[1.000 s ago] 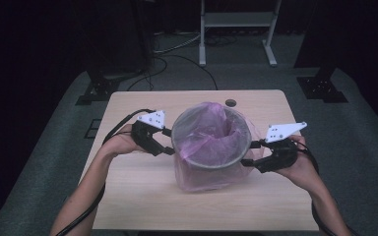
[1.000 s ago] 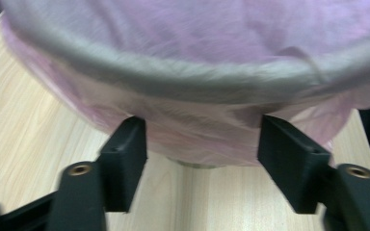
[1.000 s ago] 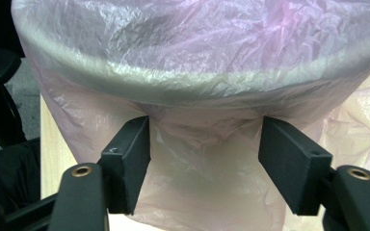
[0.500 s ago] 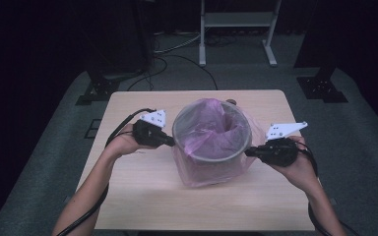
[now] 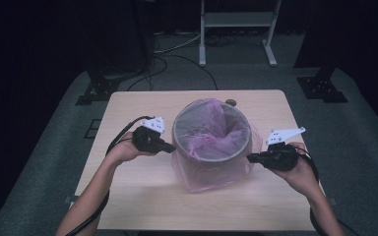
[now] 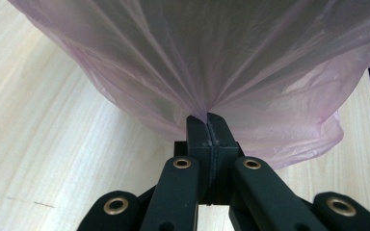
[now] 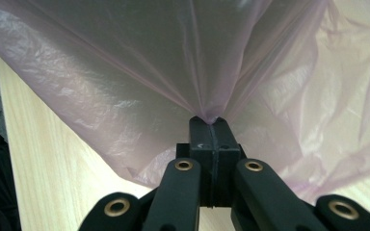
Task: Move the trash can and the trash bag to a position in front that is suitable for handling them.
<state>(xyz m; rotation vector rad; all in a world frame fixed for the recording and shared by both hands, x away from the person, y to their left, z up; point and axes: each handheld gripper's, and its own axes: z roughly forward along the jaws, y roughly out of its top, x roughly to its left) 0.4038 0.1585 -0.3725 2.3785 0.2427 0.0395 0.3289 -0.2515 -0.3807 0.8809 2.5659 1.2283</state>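
**Both grippers pinch the bag**

The left gripper (image 5: 170,147) clamps its jaws tight on the pink bag (image 5: 211,174); the right gripper (image 5: 251,158) likewise; the bag drapes over the round bin (image 5: 211,129) mid-table (image 5: 128,196).

Pink bag (image 5: 211,174) over bin (image 5: 211,132), between claws.

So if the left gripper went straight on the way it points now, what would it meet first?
The pink bag: the left gripper is already shut on a fold of it. Right behind that film stands, it seems, the wall of the bin, though how near it is cannot be judged for sure.
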